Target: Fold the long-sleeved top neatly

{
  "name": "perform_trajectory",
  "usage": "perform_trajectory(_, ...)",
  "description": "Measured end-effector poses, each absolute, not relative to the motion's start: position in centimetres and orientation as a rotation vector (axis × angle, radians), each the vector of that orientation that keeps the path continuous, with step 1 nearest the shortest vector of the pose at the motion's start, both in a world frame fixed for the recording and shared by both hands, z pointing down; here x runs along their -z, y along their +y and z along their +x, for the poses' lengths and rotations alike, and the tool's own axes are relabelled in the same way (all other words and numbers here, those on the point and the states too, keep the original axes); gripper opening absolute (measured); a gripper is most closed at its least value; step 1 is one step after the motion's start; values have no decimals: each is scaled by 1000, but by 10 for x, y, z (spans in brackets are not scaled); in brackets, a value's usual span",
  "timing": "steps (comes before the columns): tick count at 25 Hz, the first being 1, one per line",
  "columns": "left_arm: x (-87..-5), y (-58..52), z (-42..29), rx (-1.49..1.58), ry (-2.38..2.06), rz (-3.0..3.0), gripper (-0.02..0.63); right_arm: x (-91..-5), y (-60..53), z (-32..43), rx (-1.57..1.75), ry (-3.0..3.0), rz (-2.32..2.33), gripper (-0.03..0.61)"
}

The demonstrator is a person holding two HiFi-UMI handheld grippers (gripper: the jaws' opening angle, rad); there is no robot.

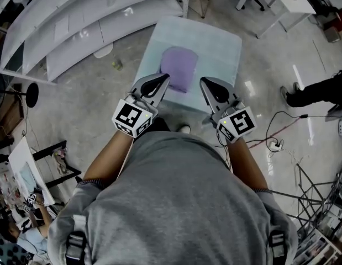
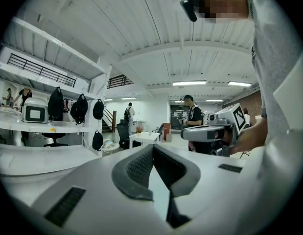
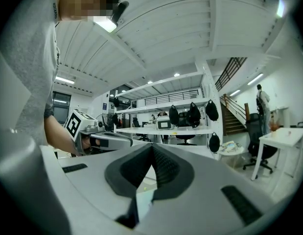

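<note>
One top [image 1: 179,69], two grippers [image 1: 165,79] [image 1: 204,82], maybe four bags [image 3: 194,114].

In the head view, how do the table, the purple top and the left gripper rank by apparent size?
1. Table.
2. Purple top and left gripper: about alike; the gripper is nearer the camera, so I leave them unranked.

The left hand-held gripper [image 1: 165,79] covers the 7 o'clock corner of the top [image 1: 179,65]. With the right hand-held gripper [image 1: 204,81] it hides the near corners of the desk [image 1: 217,46]. At 3 o'clock a bystander [image 1: 320,90] is cut off by the head view's edge. The floor scrap [image 1: 116,65] at 10 o'clock is too small to identify.
</note>
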State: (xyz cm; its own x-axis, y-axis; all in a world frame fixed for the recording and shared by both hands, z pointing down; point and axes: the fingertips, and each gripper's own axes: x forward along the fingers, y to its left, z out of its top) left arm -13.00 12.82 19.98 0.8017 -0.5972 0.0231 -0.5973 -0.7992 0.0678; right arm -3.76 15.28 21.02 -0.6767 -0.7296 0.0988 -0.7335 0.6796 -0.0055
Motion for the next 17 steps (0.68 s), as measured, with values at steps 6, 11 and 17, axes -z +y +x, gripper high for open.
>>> perform_trajectory(6, -197, 129, -129, -12, -959, 2914, 17, -209, 155, -35, -61, -2780, 1221, 8)
perform_trajectory(11, -197, 131, -128, -19, -946, 2917, 17, -208, 156, -35, -63, -2775, 1221, 8)
perform_trajectory(17, -197, 135, -127, -31, -937, 2919, 17, -209, 161, -36, -75, -2775, 1217, 8)
